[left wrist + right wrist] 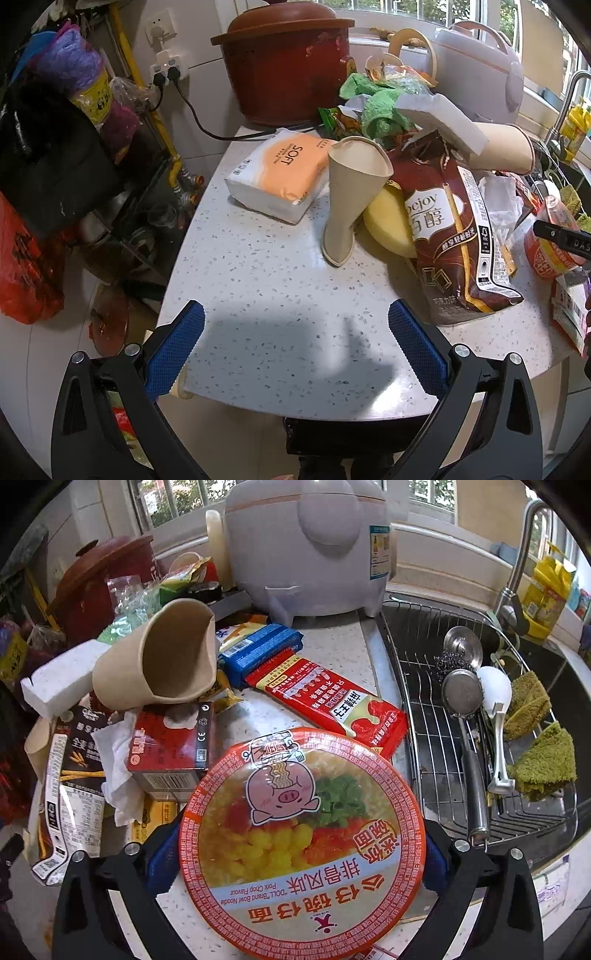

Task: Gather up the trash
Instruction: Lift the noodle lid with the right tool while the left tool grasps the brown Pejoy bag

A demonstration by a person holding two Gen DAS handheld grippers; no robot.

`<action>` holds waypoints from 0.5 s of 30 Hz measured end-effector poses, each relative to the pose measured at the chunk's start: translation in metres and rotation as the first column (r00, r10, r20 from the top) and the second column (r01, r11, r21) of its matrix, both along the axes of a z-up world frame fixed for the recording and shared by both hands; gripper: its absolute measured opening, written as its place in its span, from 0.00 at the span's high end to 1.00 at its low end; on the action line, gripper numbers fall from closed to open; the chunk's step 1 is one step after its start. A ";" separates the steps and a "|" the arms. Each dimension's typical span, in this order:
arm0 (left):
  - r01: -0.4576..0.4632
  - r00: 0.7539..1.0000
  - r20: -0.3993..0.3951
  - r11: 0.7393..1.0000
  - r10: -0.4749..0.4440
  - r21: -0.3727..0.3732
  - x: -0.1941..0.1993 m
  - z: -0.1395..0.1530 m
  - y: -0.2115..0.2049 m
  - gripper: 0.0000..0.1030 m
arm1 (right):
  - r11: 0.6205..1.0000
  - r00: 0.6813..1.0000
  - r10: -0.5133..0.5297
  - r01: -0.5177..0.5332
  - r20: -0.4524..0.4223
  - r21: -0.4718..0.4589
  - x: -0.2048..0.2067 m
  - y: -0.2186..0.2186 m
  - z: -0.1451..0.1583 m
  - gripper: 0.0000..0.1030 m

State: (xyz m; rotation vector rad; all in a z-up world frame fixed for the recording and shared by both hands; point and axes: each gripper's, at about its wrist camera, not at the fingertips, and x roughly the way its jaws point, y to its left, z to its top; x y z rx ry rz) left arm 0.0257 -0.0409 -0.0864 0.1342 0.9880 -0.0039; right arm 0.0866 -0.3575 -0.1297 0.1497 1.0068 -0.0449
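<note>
My right gripper (301, 853) is shut on an orange instant noodle bowl (301, 834), its blue pads pressed on both sides of the rim. The same bowl (554, 240) shows at the right edge of the left wrist view. My left gripper (295, 332) is open and empty above the counter's near edge. Ahead of it lies a pile of trash: a crushed beige paper cup (351, 192), a brown snack bag (454, 236), a tissue pack (280, 173) and a second paper cup (162, 661). A red wrapper (332, 701) and a red box (170, 738) lie near the bowl.
A red clay pot (284, 59) and a white rice cooker (310, 542) stand at the back. A sink with a wire rack (436, 738) holding ladles and sponges is at the right. Bags hang left of the speckled counter (258, 288).
</note>
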 end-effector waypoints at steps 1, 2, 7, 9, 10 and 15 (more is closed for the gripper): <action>0.004 1.000 -0.001 1.000 -0.004 -0.002 0.000 0.000 -0.002 0.05 | 1.000 1.000 -0.012 0.012 0.019 0.006 -0.004 -0.002 0.004 0.04; 0.009 1.000 -0.001 1.000 -0.009 -0.005 0.001 0.000 -0.004 0.05 | 1.000 0.999 -0.018 0.018 0.041 0.001 -0.008 -0.003 0.010 0.04; 0.103 0.995 0.016 0.994 -0.102 -0.032 -0.002 0.006 -0.040 0.05 | 0.998 0.992 -0.058 0.056 0.114 0.018 -0.032 -0.012 0.037 0.04; 0.165 0.986 0.017 0.985 -0.164 -0.051 -0.006 0.008 -0.058 0.05 | 0.998 0.991 -0.065 0.063 0.121 0.018 -0.040 -0.014 0.043 0.04; 0.187 0.982 0.014 0.981 -0.186 -0.060 -0.007 0.007 -0.066 0.05 | 0.998 0.990 -0.066 0.064 0.124 0.019 -0.044 -0.015 0.045 0.04; 0.220 0.974 -0.022 0.964 -0.226 -0.146 -0.009 0.004 -0.084 0.05 | 0.997 0.990 -0.069 0.065 0.123 0.038 -0.056 -0.016 0.050 0.04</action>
